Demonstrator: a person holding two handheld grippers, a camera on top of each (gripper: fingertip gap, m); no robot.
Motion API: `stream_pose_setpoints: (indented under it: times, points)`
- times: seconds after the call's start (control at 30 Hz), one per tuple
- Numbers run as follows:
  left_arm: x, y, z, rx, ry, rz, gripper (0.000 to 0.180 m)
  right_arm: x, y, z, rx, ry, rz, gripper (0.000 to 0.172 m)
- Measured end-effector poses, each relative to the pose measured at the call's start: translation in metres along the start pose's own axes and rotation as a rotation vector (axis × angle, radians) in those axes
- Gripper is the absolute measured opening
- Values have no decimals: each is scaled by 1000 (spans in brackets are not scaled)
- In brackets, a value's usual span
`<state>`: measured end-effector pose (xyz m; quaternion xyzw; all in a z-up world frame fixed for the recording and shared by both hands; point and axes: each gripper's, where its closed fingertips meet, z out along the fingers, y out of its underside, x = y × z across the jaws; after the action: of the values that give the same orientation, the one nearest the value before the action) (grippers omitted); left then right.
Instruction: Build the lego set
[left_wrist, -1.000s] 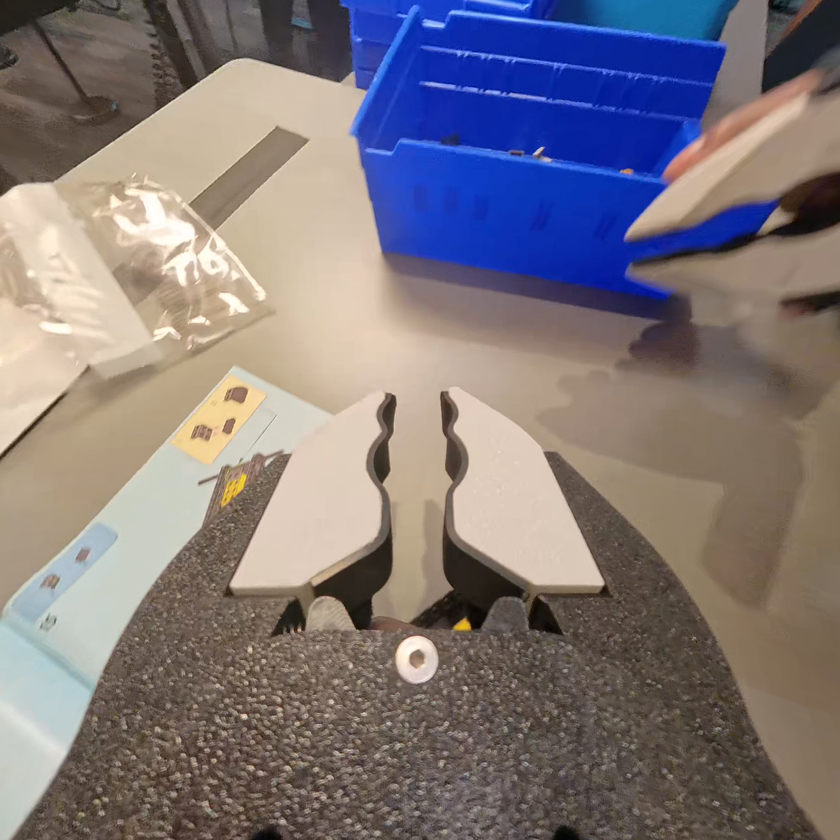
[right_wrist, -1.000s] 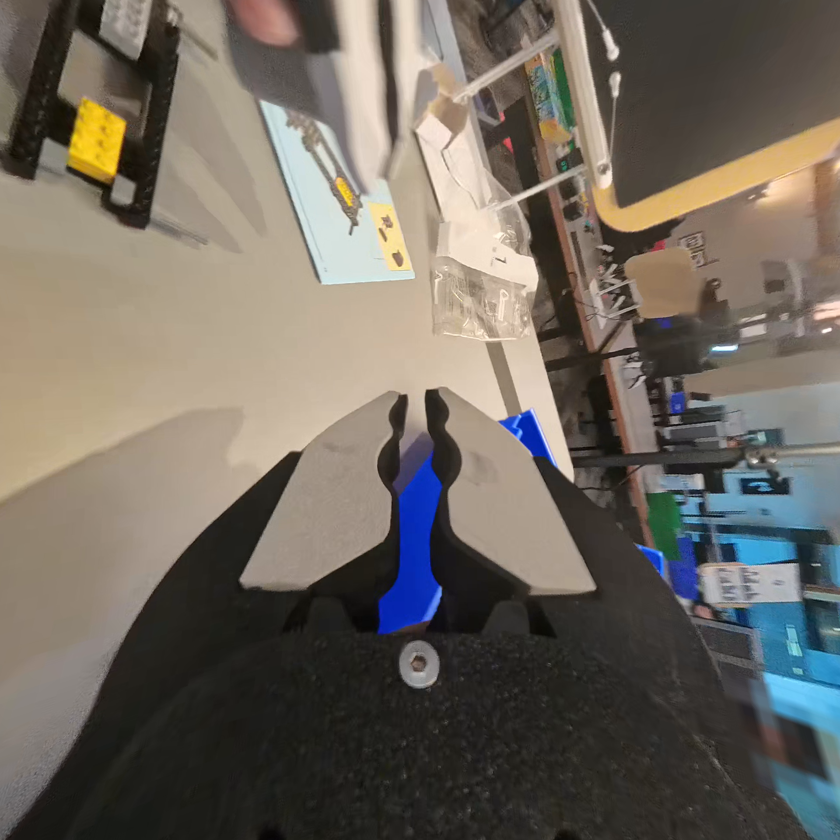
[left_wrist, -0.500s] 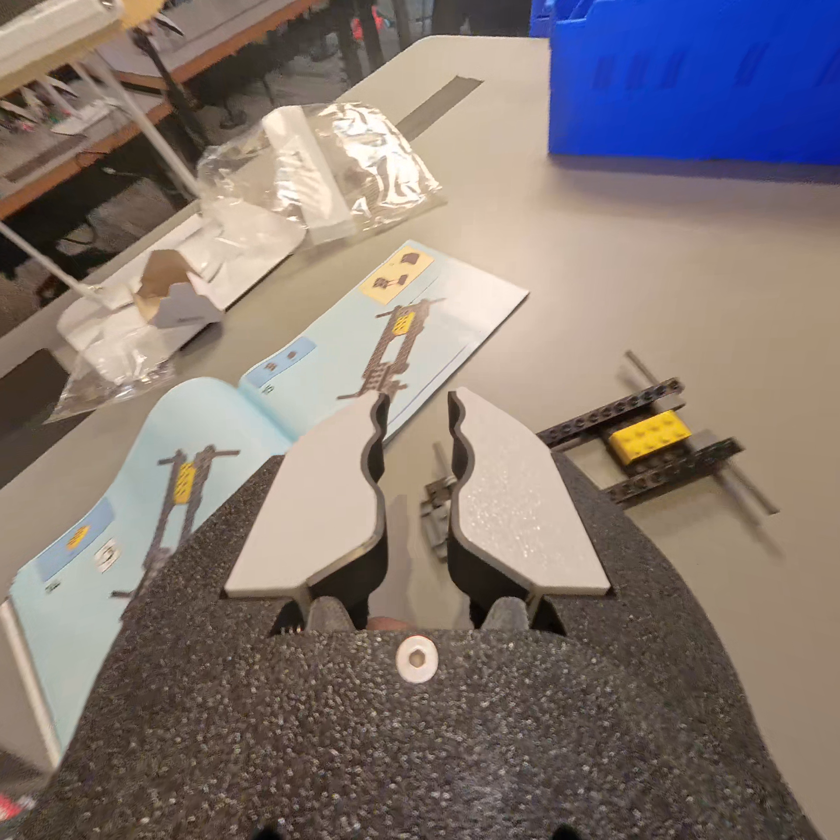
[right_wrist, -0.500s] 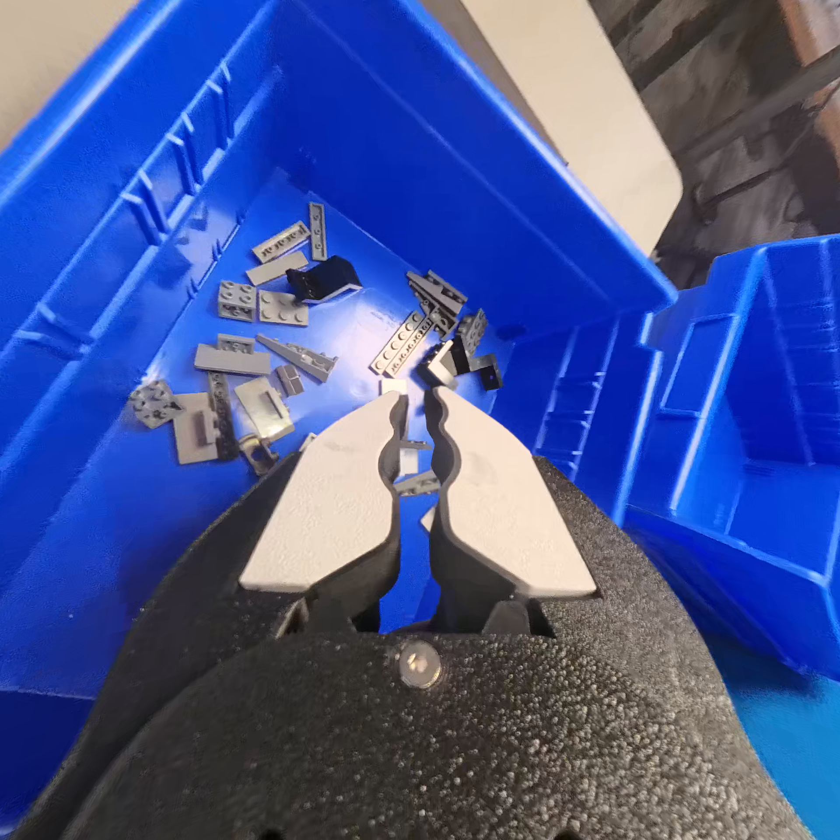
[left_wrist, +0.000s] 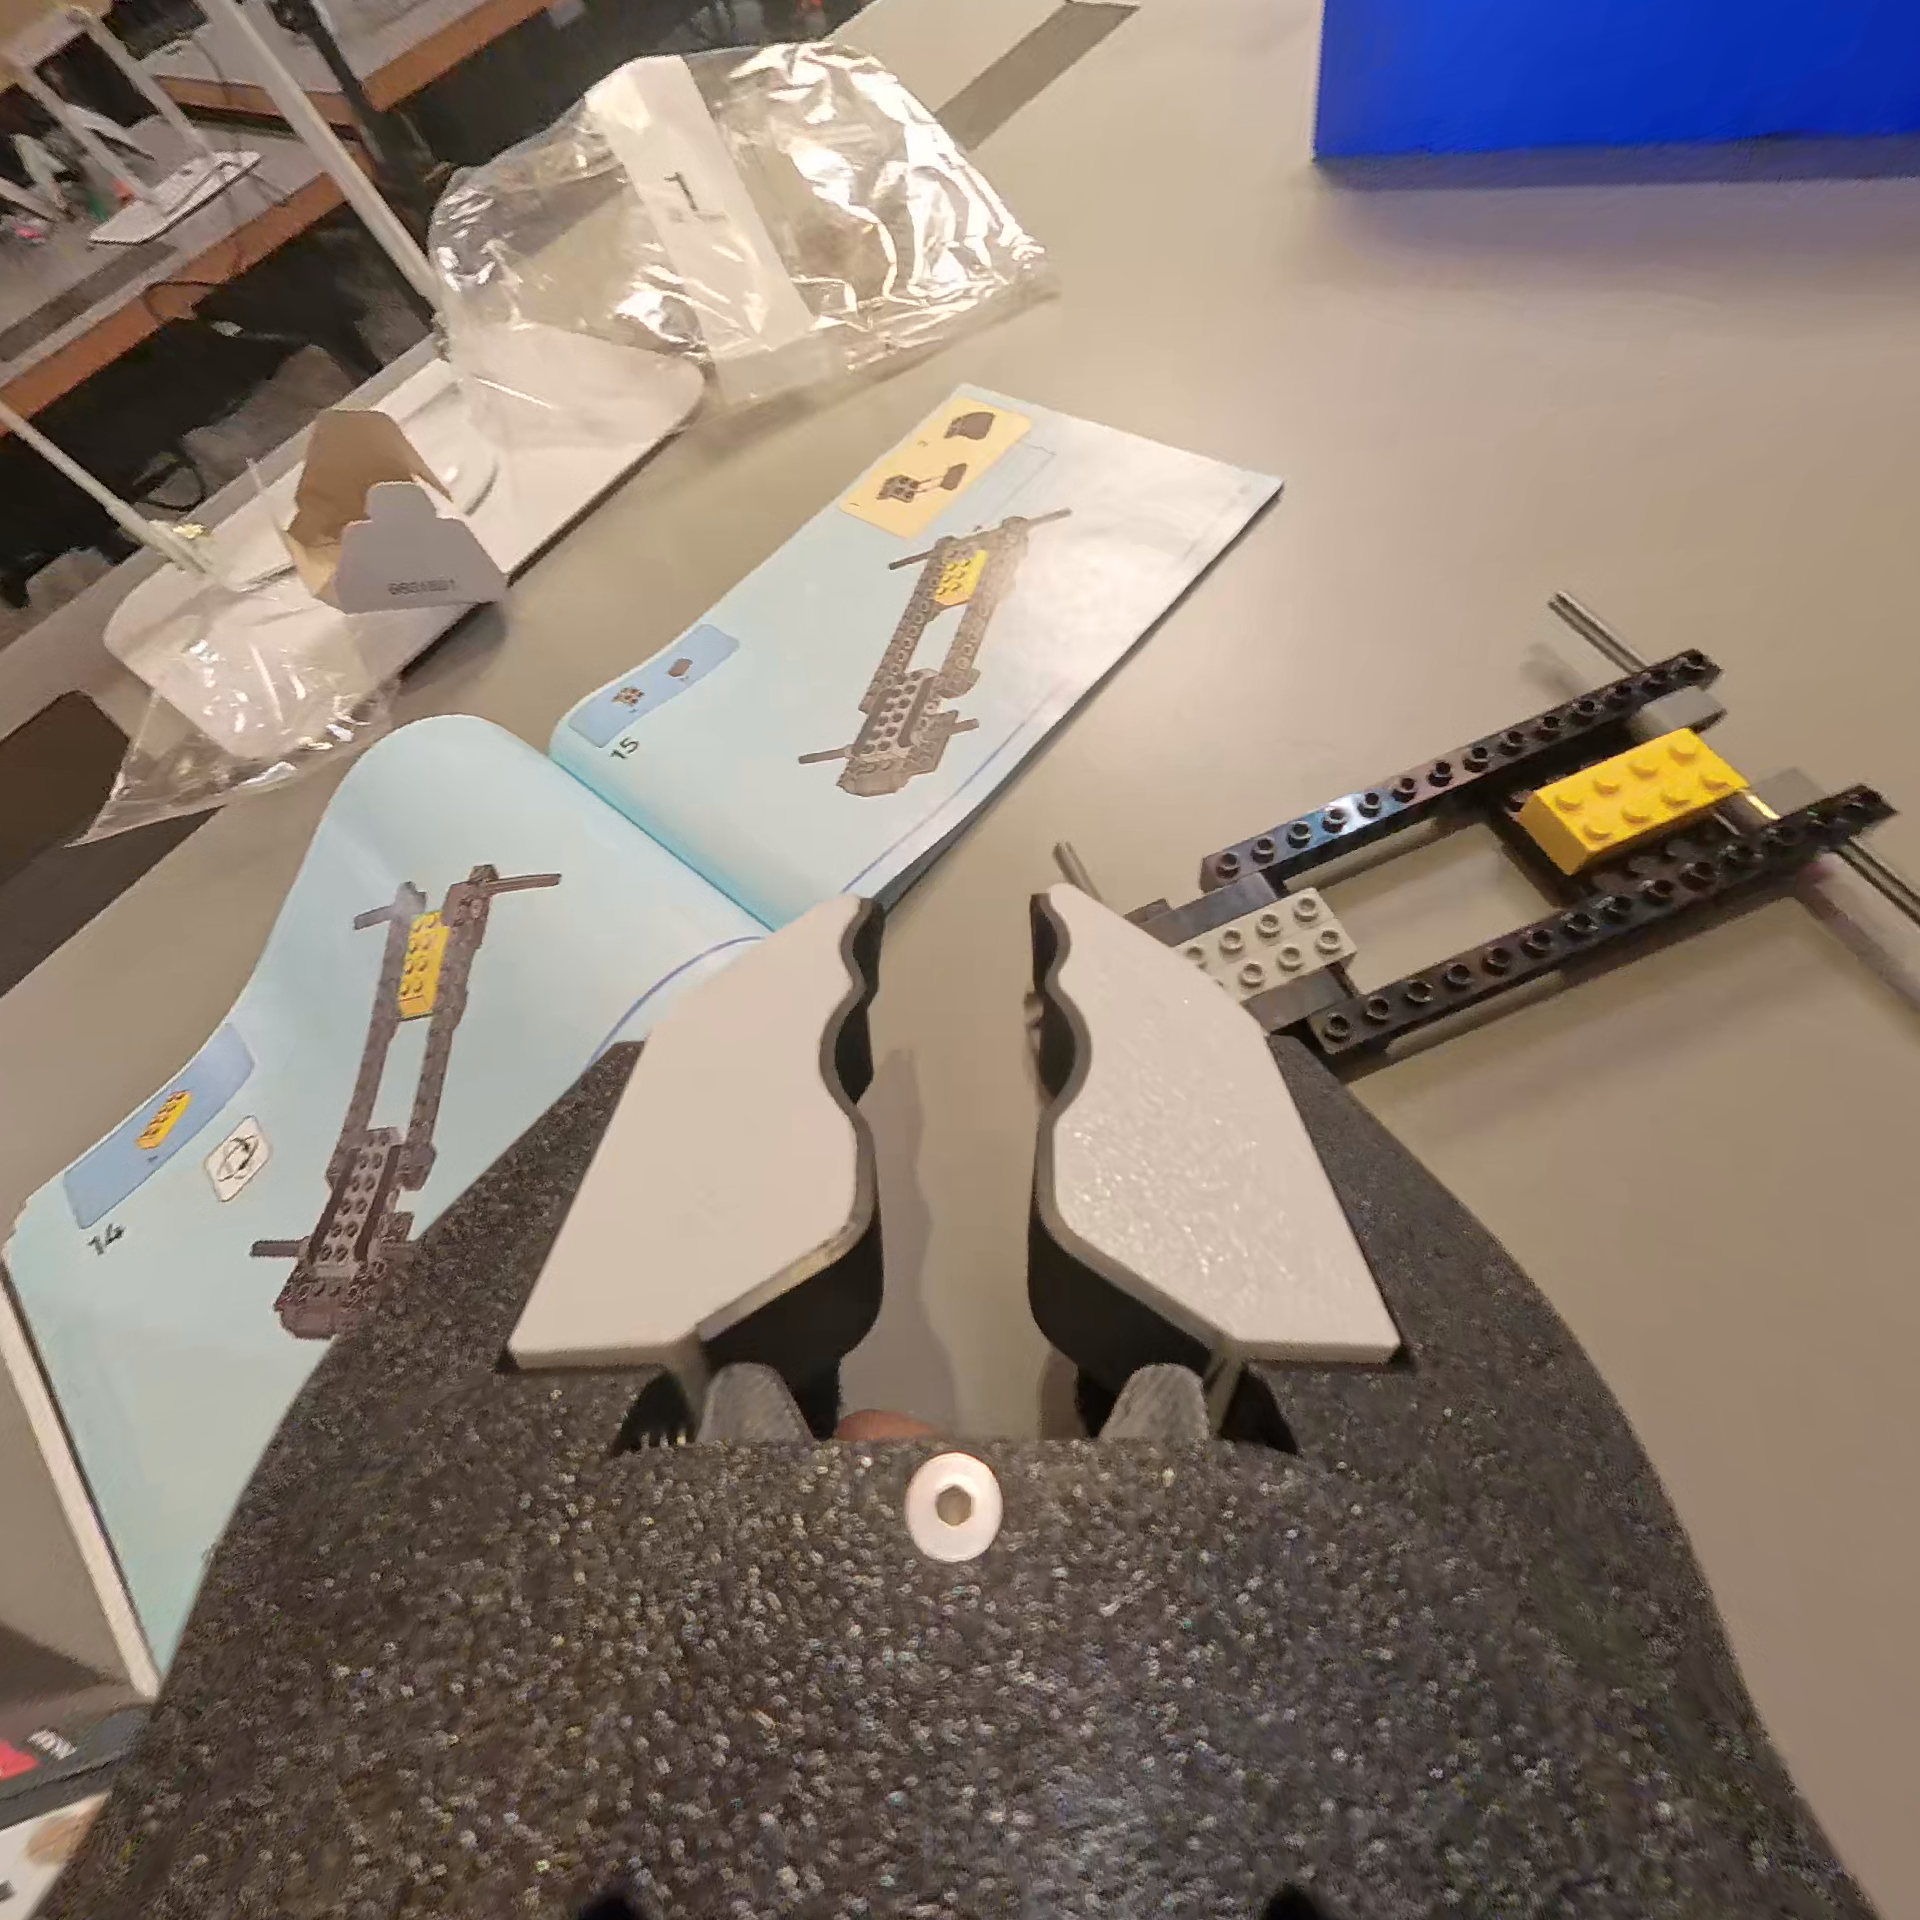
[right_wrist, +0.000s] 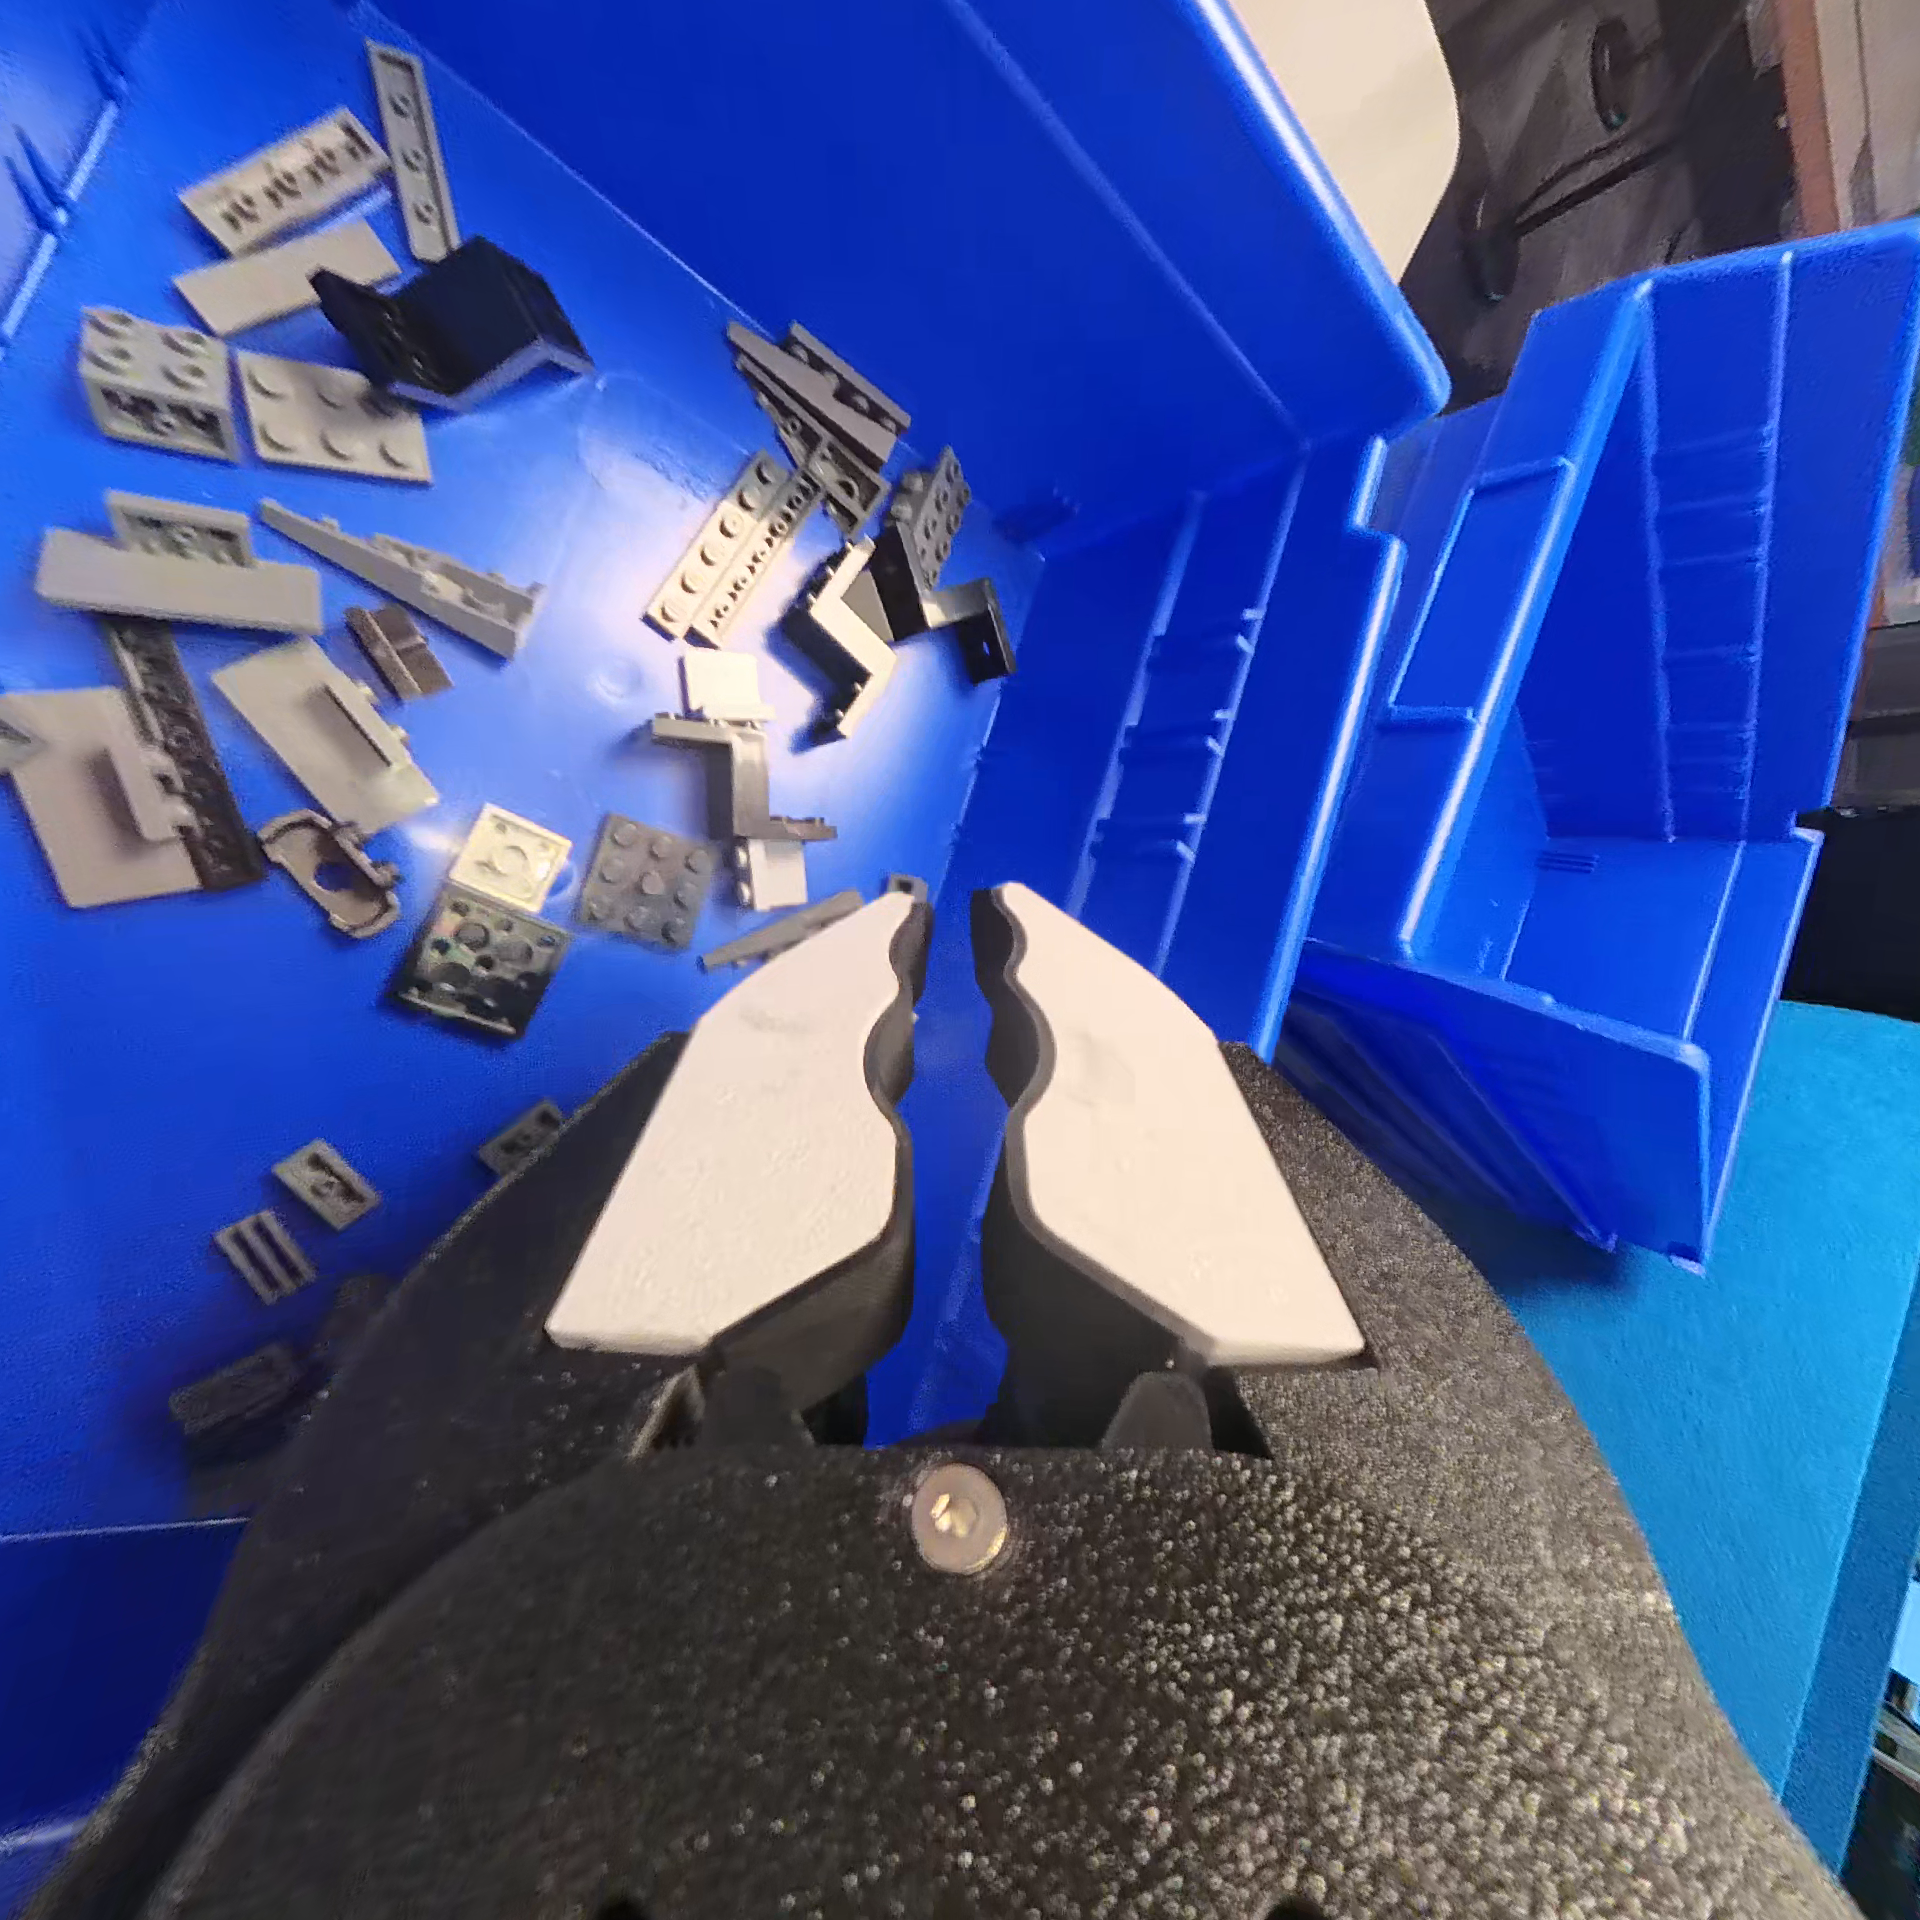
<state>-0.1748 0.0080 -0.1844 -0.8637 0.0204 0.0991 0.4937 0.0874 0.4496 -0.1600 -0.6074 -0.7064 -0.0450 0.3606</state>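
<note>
Left wrist view: the left gripper (left_wrist: 954, 920) hangs over the grey worktop (left_wrist: 1351, 436) with its jaws apart and nothing between them; only bare worktop shows through the gap. Its right fingertip (left_wrist: 1081, 935) covers the near end of a brick frame (left_wrist: 1558, 831), two black studded beams joined by a yellow brick (left_wrist: 1636, 795) and a light grey plate (left_wrist: 1273, 951). Thin grey axles run under the frame, and the far one is cut off by the picture's right edge. To the left lies an open booklet (left_wrist: 727, 727) with pale blue pages, its near corner hidden behind the gripper body. Beyond it are crumpled clear bags (left_wrist: 727, 208) and a torn cardboard box (left_wrist: 384, 540). Only a corner of a blue bin (left_wrist: 1610, 73) shows at the top right.

Right wrist view: the right gripper (right_wrist: 951, 899) points down into the blue bin (right_wrist: 1039, 260), jaws nearly closed with a narrow slit between them, through which only blue shows; it grips nothing. Loose grey and black bricks (right_wrist: 468, 623) lie scattered over the bin floor, many blurred so their shapes are hard to read. A thin grey piece (right_wrist: 779, 930) ends just beside the left fingertip (right_wrist: 883, 935), partly hidden by it; whether they touch cannot be told. More bricks vanish under the gripper body at lower left. A second blue bin (right_wrist: 1610, 727) stands to the right.
</note>
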Motion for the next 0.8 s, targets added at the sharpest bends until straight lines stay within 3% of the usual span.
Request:
stream_pose_setpoints:
  times: [0.3, 0.8]
  points:
    - [29, -22, -9, 134, 204, -58, 31, 5, 15, 6, -27, -4, -5, 11]
    - [57, -5, 3, -24, 279, 12, 38, -18, -2, 8, 28, -35, -8, 12]
